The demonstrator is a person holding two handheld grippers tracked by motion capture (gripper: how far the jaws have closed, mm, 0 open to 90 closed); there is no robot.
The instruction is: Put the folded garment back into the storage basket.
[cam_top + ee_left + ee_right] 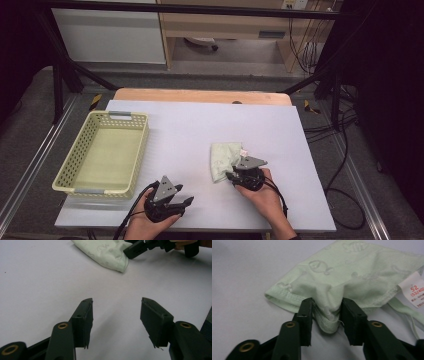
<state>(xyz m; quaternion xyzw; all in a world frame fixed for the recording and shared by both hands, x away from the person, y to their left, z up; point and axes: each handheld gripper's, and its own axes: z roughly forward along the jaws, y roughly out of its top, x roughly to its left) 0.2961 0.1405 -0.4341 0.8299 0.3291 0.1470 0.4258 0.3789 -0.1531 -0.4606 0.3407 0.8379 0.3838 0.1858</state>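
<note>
1. Beside the folded garment's left stands the pale yellow-green basket [102, 152], well apart from it: a long perforated tub with a grey handle at each short end, set by the left edge of the white table [200, 125].

2. Just right of the table's middle lies the garment [223, 161] itself, a small pale mint-green cloth piece folded into a rough rectangle. In the right gripper view its fabric [352, 272] shows a faint tone-on-tone print of little round figures, a stitched double hem along the lower edge, a thin strap of the same green trailing off at the right, and a white label [413, 292] with red lettering at that side.

3. At the garment's near right corner sits the right gripper [236, 175], held in the person's right hand [265, 197]. Its jaws are pinched on a bunched fold of the hem, the cloth puckering up between the pads [305, 315].

4. Nearer the person and left of the garment, well apart from it, is the left gripper [186, 202]. Its jaws stand about half open over bare table, with nothing between the fingers [86, 320].
</note>
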